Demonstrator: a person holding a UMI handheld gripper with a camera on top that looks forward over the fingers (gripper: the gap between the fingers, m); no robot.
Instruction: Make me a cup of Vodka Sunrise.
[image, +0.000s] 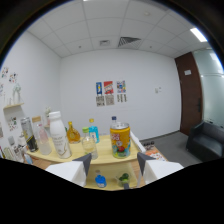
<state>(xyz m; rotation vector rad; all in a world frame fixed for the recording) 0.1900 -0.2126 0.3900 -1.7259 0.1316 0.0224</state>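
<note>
Gripper fingers spread wide apart, nothing held; tips sit just short of the table's front edge. Table is small, pale wood, w/ a lower shelf visible between the fingers, a blue thing and something green on it, can't ID.

Open room: right of table is bare floor out to a dark sofa and brown door. Left is tight, shelf against the wall.

On top, L to R: dark can, white bottle w/ white cap, amber bottle further back, blue bottle behind the glass, blue-capped bottle behind the yellow can.

Clear glass stands just ahead of left finger, near front edge, upright, looks empty or nearly. Yellow can w/ red/fruit label just right of it, apart, upright, roughly centred ahead of the gap.

Posters on back wall.
</note>
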